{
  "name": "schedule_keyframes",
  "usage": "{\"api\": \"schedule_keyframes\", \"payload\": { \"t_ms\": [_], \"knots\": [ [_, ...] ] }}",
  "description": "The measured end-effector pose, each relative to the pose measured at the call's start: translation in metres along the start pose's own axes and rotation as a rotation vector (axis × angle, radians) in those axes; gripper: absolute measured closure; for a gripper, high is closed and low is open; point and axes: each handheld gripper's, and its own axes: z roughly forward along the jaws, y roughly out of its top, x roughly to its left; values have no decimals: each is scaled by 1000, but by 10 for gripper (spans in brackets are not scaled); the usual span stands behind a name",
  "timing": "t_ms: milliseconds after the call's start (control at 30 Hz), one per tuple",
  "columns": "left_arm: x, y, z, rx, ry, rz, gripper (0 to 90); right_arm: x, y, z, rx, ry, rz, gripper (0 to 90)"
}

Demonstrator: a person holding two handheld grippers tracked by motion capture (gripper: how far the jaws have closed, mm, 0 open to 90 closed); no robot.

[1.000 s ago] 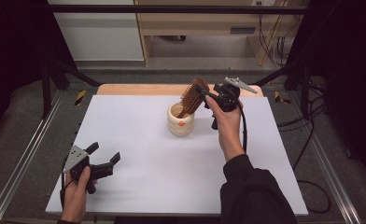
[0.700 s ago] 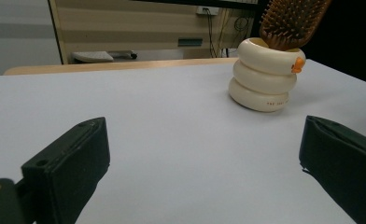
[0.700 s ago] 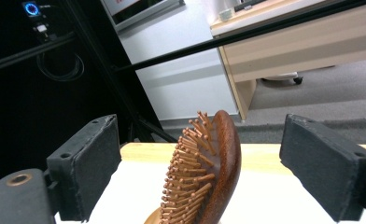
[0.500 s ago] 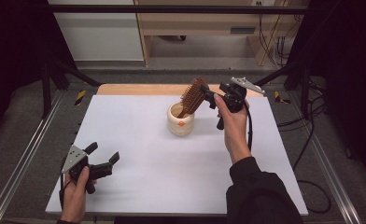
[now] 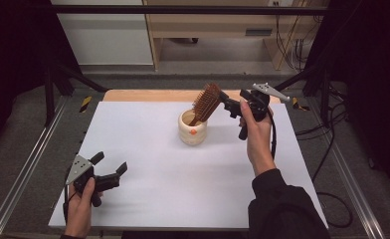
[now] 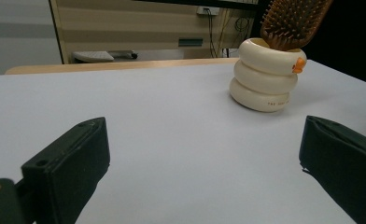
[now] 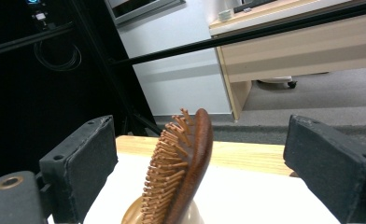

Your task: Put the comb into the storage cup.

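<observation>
Two grippers are at work, and nearest the person the left gripper [image 5: 108, 172] rests low on the white table [image 5: 148, 194] at its near left corner, jaws spread wide with nothing between them; farther in, near the table's middle, stands a cream holder [image 5: 192, 128] built like three stacked rings with a small orange mark on its rim; a wooden hairbrush [image 5: 206, 102] stands in it handle-down, leaning, its reddish-brown back smooth and its paddle head thick with pale wooden bristles; just behind the brush head the right gripper [image 5: 229, 105] hangs in the air, jaws wide apart either side of the brush and not touching it; a second ago those jaws were closed on the brush head.
</observation>
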Motion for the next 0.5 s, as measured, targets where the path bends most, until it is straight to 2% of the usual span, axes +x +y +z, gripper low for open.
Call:
{"api": "schedule_keyframes", "payload": {
  "t_ms": [500],
  "knots": [
    [-1, 0, 0, 4, -2, 3, 21, -11, 4, -14, 18, -1, -38, 79]
  ]
}}
